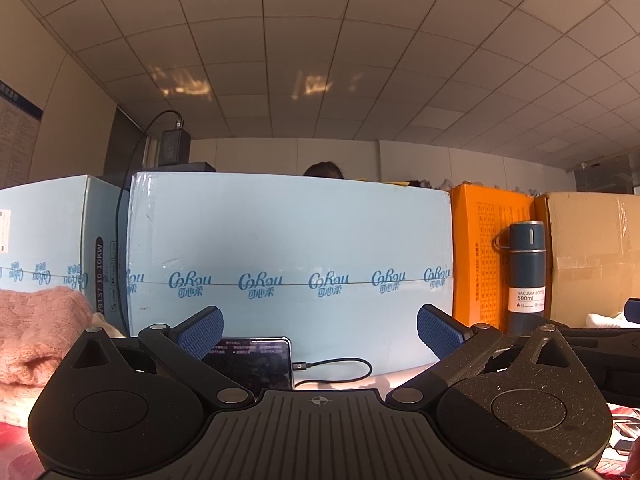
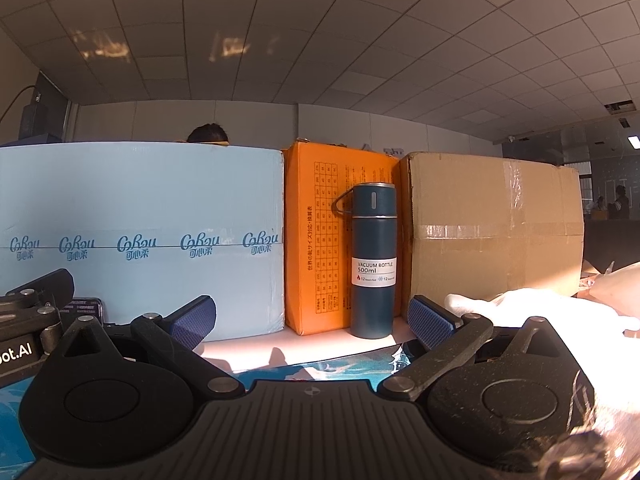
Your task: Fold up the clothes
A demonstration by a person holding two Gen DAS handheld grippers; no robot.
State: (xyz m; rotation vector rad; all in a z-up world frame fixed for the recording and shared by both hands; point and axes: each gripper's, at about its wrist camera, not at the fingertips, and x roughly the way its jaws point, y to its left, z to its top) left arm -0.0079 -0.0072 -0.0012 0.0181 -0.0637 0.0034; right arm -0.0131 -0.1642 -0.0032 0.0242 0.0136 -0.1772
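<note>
A pink knitted garment (image 1: 36, 332) lies piled at the left of the left wrist view, beside my left gripper (image 1: 320, 330), which is open and empty with its blue pads wide apart. A white garment (image 2: 540, 308) lies at the right of the right wrist view, just past the right finger of my right gripper (image 2: 312, 322), which is open and empty. A bit of the white cloth also shows in the left wrist view (image 1: 608, 320). Both grippers sit low over the table and point at a row of boxes.
A light blue box (image 1: 288, 256), an orange box (image 2: 320, 240) and a brown carton (image 2: 492, 224) stand in a row at the back. A dark blue vacuum bottle (image 2: 372, 260) stands before them. A phone (image 1: 256, 364) with a cable lies between the left fingers. A blue printed mat (image 2: 340, 368) covers the table.
</note>
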